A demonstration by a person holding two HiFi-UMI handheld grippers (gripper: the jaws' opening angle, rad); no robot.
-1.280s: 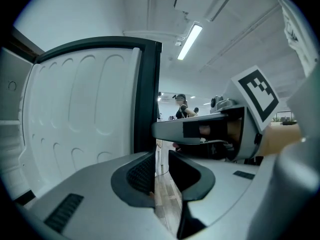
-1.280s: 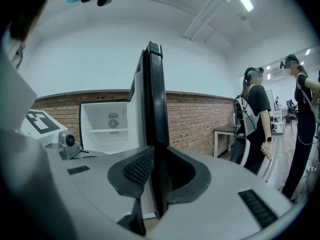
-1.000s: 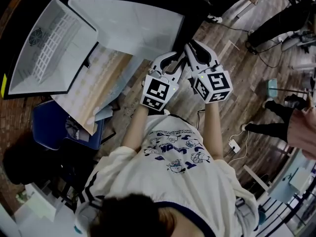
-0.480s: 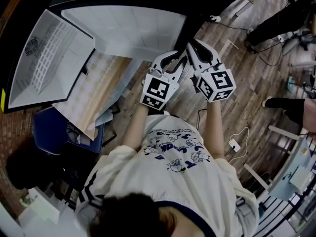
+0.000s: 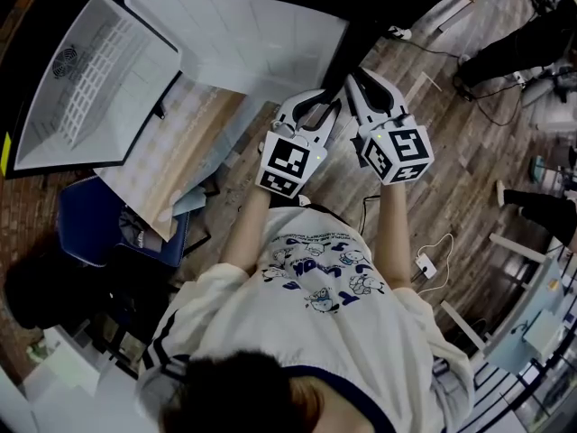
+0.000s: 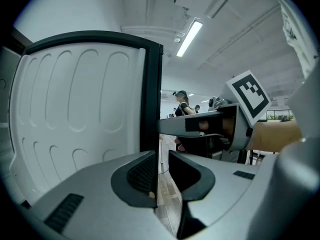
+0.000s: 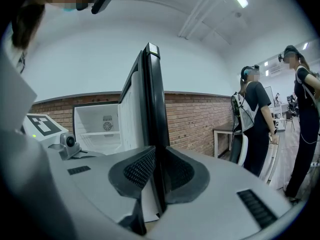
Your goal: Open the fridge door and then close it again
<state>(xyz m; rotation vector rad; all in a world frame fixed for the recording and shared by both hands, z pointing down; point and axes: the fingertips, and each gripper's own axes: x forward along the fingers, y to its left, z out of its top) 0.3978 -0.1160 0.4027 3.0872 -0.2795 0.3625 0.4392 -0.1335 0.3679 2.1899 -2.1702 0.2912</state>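
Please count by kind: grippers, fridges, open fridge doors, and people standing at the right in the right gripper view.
grippers: 2, the left gripper and the right gripper, whose jaws have just been closing on the door's edge
fridge: 1
open fridge door: 1
people standing at the right: 2
total: 6

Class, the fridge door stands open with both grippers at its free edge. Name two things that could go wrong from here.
1. The right gripper, whose jaws have just been closing, pinches only the thin edge of the fridge door; it may slip off during the swing.
2. The left gripper shows a gap between one pad and that edge, so it probably adds little hold.
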